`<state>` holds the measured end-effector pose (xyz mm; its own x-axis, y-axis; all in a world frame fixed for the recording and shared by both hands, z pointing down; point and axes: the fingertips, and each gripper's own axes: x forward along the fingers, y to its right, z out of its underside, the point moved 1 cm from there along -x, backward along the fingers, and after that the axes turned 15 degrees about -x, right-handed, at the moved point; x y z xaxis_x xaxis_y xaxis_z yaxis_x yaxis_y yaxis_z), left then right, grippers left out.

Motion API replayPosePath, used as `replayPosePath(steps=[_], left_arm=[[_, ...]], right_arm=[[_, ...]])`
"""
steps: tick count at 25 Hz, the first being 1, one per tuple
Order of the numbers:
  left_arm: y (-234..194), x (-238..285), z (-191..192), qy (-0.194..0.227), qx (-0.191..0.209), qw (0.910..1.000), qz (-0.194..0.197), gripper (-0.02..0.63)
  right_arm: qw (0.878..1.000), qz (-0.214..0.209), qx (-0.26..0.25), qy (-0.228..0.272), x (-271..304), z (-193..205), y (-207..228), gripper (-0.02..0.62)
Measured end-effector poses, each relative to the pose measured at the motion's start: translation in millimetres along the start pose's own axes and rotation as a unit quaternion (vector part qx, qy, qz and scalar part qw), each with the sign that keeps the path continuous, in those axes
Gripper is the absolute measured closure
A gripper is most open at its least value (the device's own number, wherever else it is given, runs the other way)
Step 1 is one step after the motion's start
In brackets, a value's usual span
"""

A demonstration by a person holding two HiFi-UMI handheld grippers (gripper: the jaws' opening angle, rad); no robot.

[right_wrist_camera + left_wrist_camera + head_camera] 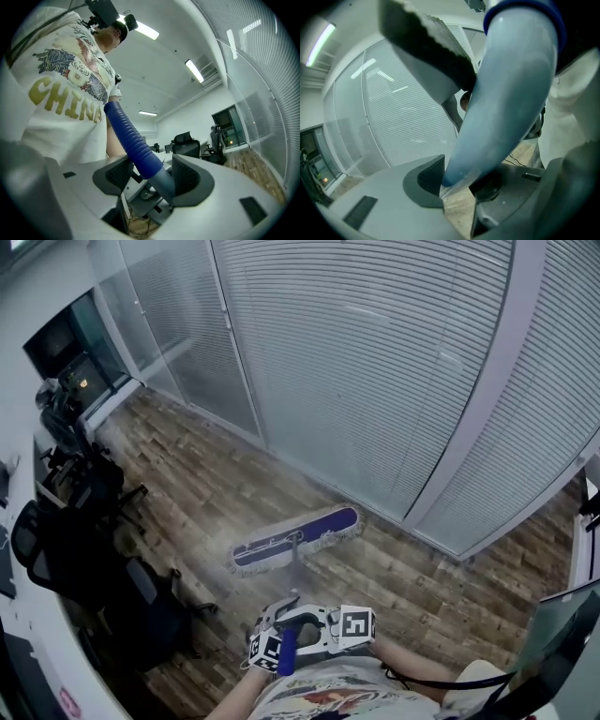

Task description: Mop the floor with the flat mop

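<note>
Floorboards [187, 486], mop head [296, 540]: head view alone

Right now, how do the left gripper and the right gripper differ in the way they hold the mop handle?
The left gripper clamps the mop handle on its smooth pale shaft; the right gripper clamps it where the ribbed blue grip ends. The left gripper faces the glass wall with blinds; the right gripper faces back at the person's shirt. Both are shut on the same mop handle.
</note>
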<state>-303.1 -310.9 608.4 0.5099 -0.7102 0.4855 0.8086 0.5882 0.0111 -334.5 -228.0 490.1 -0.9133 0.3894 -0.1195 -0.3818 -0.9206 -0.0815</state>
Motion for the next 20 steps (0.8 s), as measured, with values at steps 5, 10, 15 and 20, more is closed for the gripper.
replayPosePath(steps=[5,10,15,20], left_arm=[[-46.7,46.9,-23.7,0.004,-0.016,0.9997,-0.017,0.514],[-79.5,78.9,-35.3,0.003,-0.018,0.9995,-0.024,0.514],[-101.1,102.7,-48.3,0.001,-0.007,0.9998,-0.02,0.514],[-131.7,130.8,-55.6,0.006,-0.018,0.9995,-0.025,0.512]], right_arm=[[1.0,-0.007,-0.007,0.013,-25.3,1.2,64.8,0.345],[1.0,-0.008,-0.007,0.02,-40.5,7.1,108.3,0.345],[1.0,-0.001,0.005,0.016,-50.8,13.2,140.5,0.345],[1.0,-0.003,0.006,0.01,-60.7,18.0,179.3,0.345]])
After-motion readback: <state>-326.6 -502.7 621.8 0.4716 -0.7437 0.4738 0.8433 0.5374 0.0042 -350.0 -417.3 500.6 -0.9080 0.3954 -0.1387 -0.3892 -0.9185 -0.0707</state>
